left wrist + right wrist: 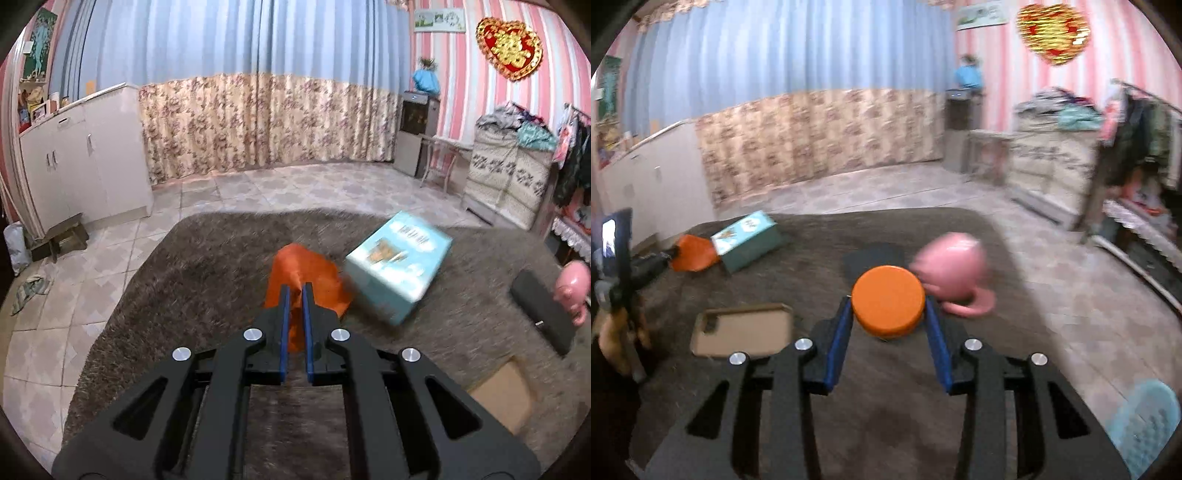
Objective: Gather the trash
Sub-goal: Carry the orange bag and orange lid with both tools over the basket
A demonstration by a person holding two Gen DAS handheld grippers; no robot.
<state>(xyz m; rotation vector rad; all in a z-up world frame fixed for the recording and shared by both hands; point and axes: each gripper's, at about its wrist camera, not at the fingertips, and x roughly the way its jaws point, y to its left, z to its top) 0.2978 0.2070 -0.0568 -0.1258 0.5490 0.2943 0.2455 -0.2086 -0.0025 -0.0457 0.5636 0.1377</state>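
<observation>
While pinched, orange wrapper (pixel 306 273) between left claw (pixel 296 291)

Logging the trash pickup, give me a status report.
Left gripper shut on orange wrapper. Right gripper shut on orange lid. Blue box beside wrapper; pink pig just past lid.

Each fisheye camera sat behind its own fingers, looking forward and slightly down over the brown shaggy surface (pixel 207 266) toward the curtained wall (pixel 258 118). Both views shared the light-blue box (pixel 399 262) (pixel 748 240) — ahead-right of the left gripper (pixel 295 291), far ahead-left of the right gripper (pixel 888 306) — and the pink pig (pixel 572 288) (pixel 951 269).
</observation>
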